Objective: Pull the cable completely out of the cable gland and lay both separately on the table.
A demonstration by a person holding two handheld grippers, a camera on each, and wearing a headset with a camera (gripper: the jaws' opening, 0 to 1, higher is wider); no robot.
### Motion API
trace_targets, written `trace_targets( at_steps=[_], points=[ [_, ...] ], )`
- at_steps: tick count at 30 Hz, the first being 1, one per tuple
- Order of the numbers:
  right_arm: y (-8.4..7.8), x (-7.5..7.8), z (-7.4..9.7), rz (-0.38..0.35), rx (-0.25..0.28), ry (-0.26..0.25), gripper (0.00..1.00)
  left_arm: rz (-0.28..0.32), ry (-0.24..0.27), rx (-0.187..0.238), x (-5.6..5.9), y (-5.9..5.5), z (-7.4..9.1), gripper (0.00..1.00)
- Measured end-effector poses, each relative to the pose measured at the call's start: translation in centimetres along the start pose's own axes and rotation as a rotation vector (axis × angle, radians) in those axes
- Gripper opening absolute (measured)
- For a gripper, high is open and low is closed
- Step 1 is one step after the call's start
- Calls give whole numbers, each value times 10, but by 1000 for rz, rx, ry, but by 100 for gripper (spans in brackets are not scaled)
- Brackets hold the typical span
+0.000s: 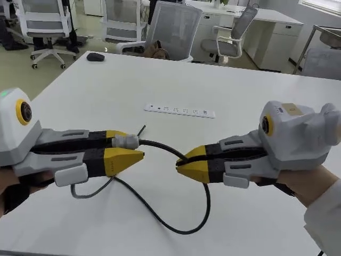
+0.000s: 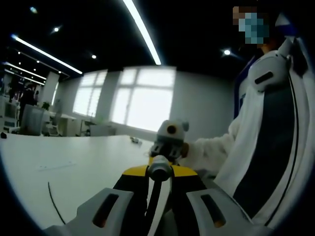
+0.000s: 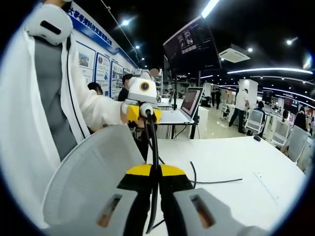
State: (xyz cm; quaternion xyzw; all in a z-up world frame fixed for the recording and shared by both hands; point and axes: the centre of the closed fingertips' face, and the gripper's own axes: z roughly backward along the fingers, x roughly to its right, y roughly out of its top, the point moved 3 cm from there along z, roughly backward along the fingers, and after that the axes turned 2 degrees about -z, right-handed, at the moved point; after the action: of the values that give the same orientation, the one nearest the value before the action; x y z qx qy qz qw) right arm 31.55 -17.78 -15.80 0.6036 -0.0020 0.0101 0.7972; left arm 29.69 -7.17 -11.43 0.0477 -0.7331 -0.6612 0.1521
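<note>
**Cable still threaded through the gland, a tool clamped on each**

In the head view the left tool lay low over the white table, its yellow-tipped jaws closed on the grey cable gland. Only the gland's front end showed past the upper jaw; the rest sat hidden between the jaws. In the left gripper view the gland stood end-on between the jaw tips of the left tool, so its length could not be judged there.

A thin black strand stuck up from behind the gland, its origin covered by the jaw. Beneath the left tool a grey loop lay on the table. Where it began was hidden by the tool's body.

The black cable came out of the gland and ran right, off the table, to the right tool. That tool's jaws were closed tight on the cable, nearly tip to tip. From there the cable swept down in a wide loop over the table and back toward the left tool. In the right gripper view the cable ran straight up between the closed jaws of the right tool to the left tool opposite. Its lower end was lost between the jaw bases.

Beyond the tools a white power strip lay flat, well apart from the cable. A dark mouse sat near the table's far edge. The person's white sleeve was cut off at the right edge.
</note>
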Motion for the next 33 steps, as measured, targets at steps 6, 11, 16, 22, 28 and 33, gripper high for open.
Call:
trace_targets(
  at_steps=[6, 11, 16, 22, 28, 33],
  points=[
    [-12, 4, 7, -25, -20, -28, 3, 12, 5, 12, -1, 0, 1, 18],
    [-13, 3, 8, -38, -28, -33, 3, 4, 0, -3, 1, -2, -2, 18],
    [-12, 4, 9, -62, -25, -46, 7, -2, -1, -3, 1, 0, -3, 18],
    [0, 3, 6, -92, 20, -49, 24, -9, 9, 4, -1, 4, -3, 18],
    [29, -6, -7, -58, 63, 11, 28, -13, 0, -13, 0, 1, -11, 18],
    [31, -10, -23, 0, 2, 47, 27, -21, -19, -26, 4, -1, -18, 18]
  ],
)
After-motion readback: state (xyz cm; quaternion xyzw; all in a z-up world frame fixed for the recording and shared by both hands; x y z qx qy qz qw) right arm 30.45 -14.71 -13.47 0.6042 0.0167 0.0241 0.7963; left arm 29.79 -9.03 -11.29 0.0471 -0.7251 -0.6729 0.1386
